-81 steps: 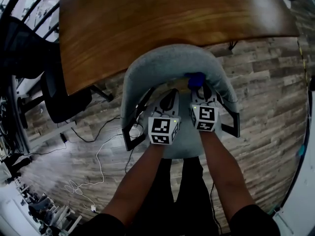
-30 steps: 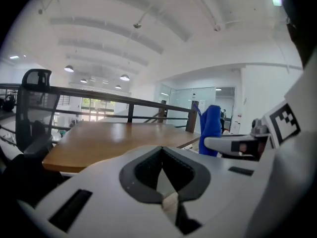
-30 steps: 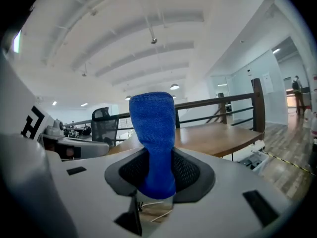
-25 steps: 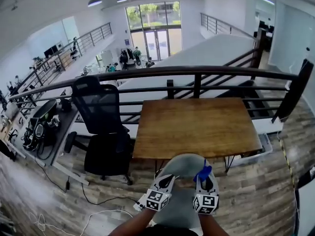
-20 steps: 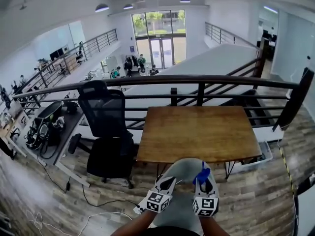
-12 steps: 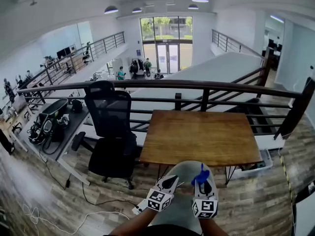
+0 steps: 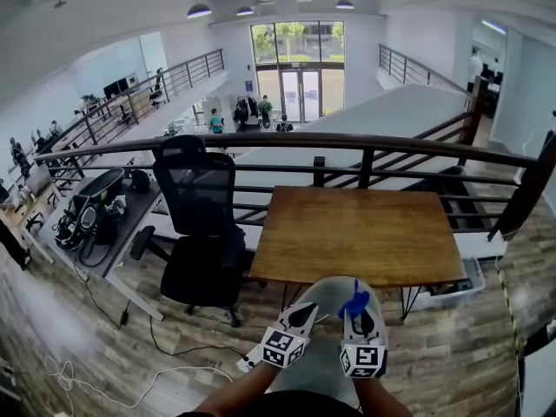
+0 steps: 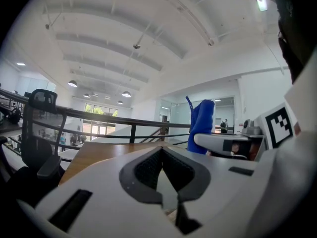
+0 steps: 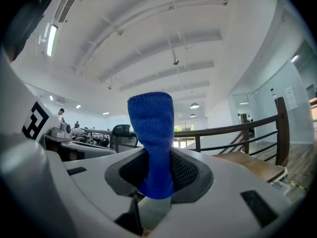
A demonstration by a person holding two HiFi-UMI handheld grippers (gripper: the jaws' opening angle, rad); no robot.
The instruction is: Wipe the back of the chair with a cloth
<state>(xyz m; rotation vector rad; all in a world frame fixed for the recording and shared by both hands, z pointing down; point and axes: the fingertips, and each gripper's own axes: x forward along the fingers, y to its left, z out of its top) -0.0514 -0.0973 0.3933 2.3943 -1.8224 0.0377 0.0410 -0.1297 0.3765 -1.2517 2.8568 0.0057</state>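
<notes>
The grey upholstered chair (image 7: 323, 295) stands at the bottom centre of the head view, its back towards the wooden table. My right gripper (image 7: 358, 312) is shut on a blue cloth (image 9: 151, 138), which sticks up out of its jaws (image 7: 354, 302) above the chair's back. To its left my left gripper (image 7: 304, 314) is held over the chair with its jaws shut and nothing between them (image 8: 161, 162). From the left gripper view the cloth (image 8: 202, 125) shows to the right.
A wooden table (image 7: 360, 233) stands just beyond the chair, with a dark metal railing (image 7: 347, 146) behind it. A black office chair (image 7: 200, 233) is at the left beside a desk with gear (image 7: 87, 220). Cables (image 7: 174, 367) lie on the wood floor.
The head view swung up from looking straight down on the chair to looking out over the table and hall. Both grippers stay over the chair, the right one still holding the cloth.
</notes>
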